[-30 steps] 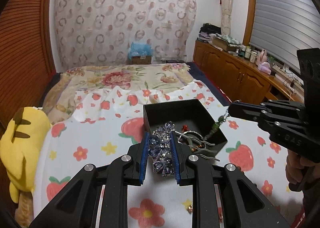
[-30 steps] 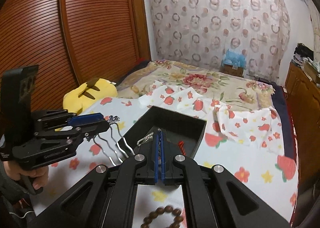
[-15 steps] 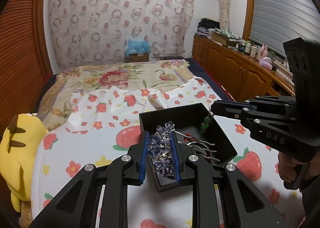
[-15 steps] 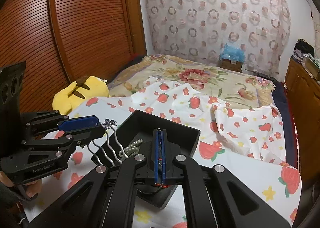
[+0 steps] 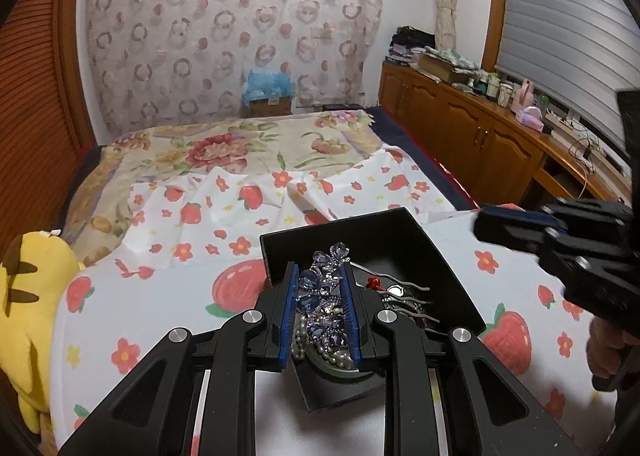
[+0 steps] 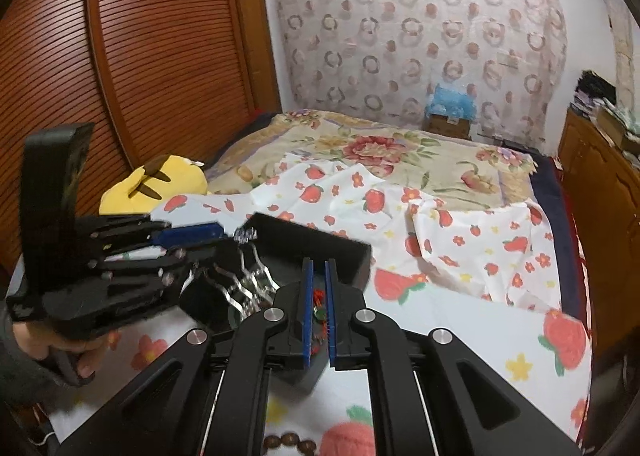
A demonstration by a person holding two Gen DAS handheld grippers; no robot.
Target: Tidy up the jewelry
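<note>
Jewelry fills the open black square box (image 5: 404,232) sitting on the white strawberry-print cloth (image 5: 152,296): a string of white pearls (image 5: 298,340), silver wavy hairpins (image 5: 408,296) and small red beads (image 6: 318,293). The left gripper (image 5: 320,310) is clenched on a purple crystal hair comb (image 5: 320,288) held just over the box's near corner. The right gripper (image 6: 319,306) hangs above the box with its jaws opening a narrow gap and nothing pinched between them.
</note>
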